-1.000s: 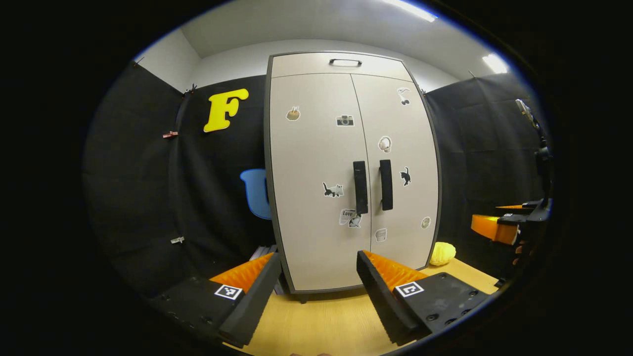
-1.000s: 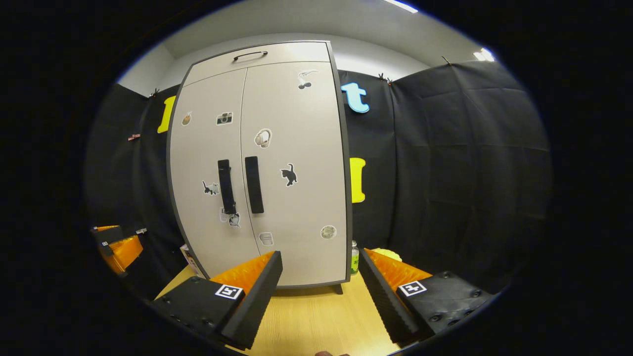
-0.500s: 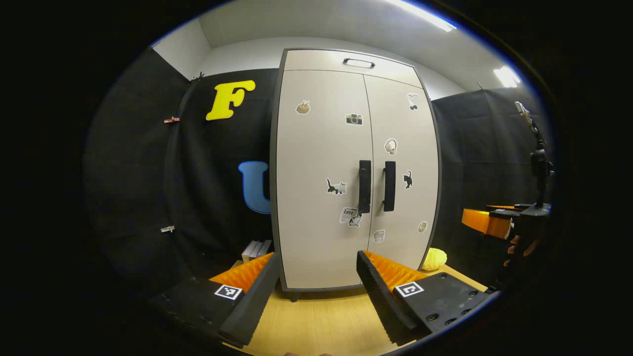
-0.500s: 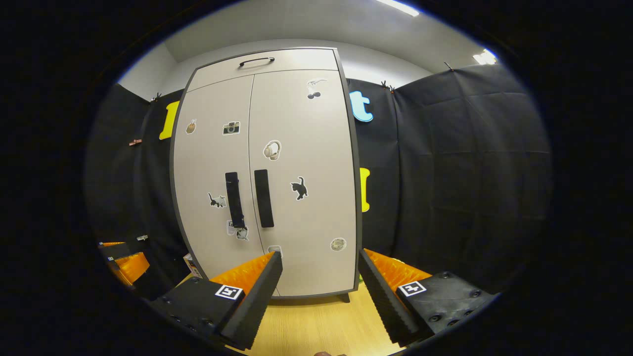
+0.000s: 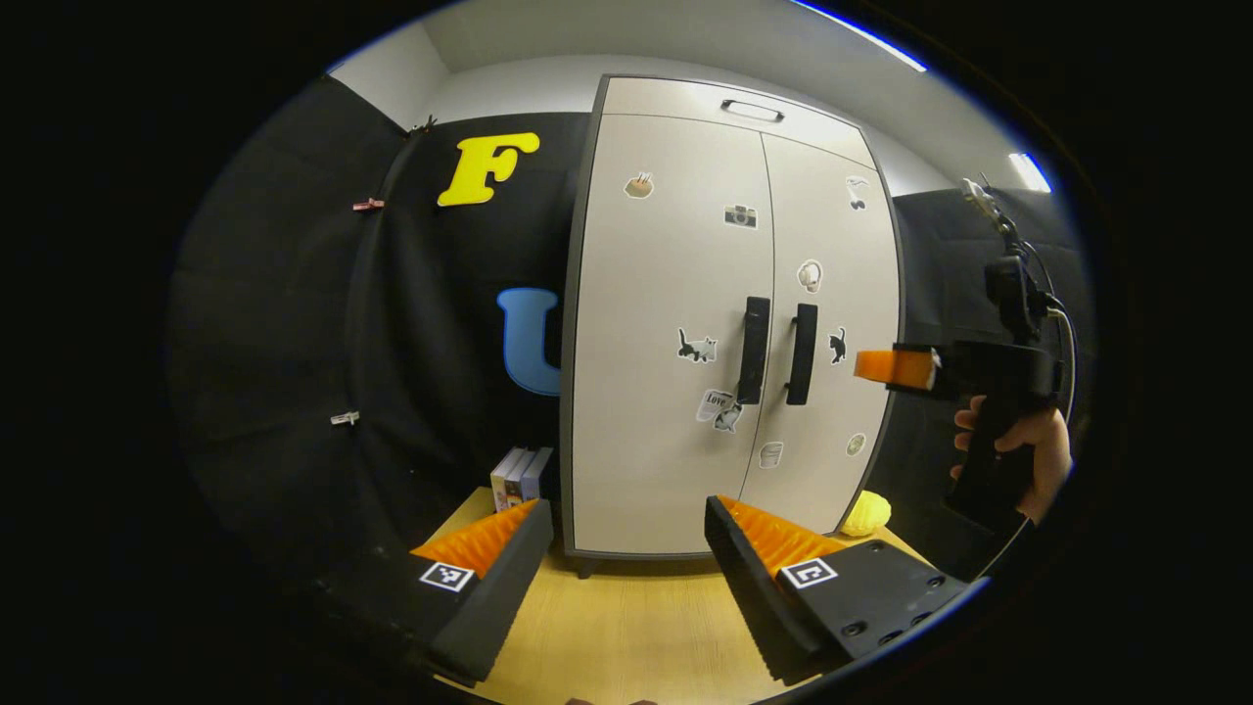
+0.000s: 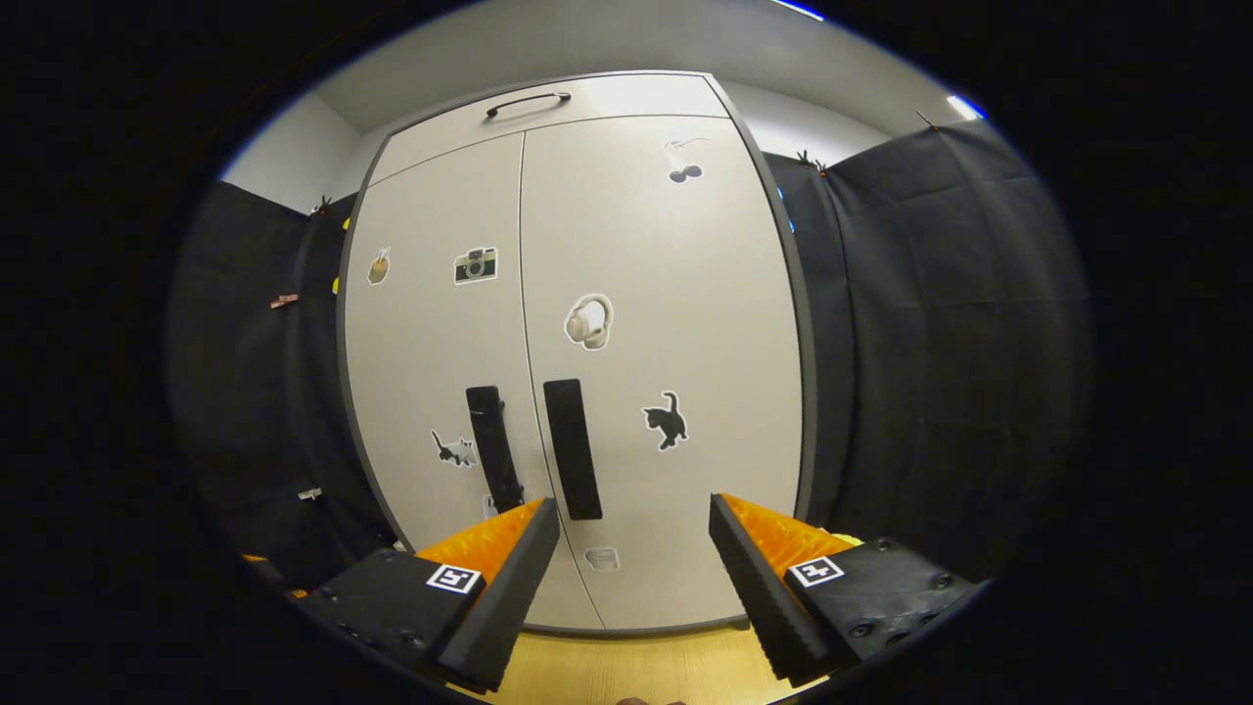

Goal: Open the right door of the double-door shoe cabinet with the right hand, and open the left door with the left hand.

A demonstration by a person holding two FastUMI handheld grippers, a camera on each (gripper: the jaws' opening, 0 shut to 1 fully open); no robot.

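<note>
Right gripper view: the upright right handle (image 6: 573, 448) is seen just up-left of the spread, empty jaws of the right gripper (image 6: 634, 578), the nearer one.

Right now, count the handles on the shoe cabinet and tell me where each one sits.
3. The left door handle and the right door handle stand upright either side of the centre seam. The top handle lies level on the panel above the doors. Others may be hidden on unseen sides.
</note>
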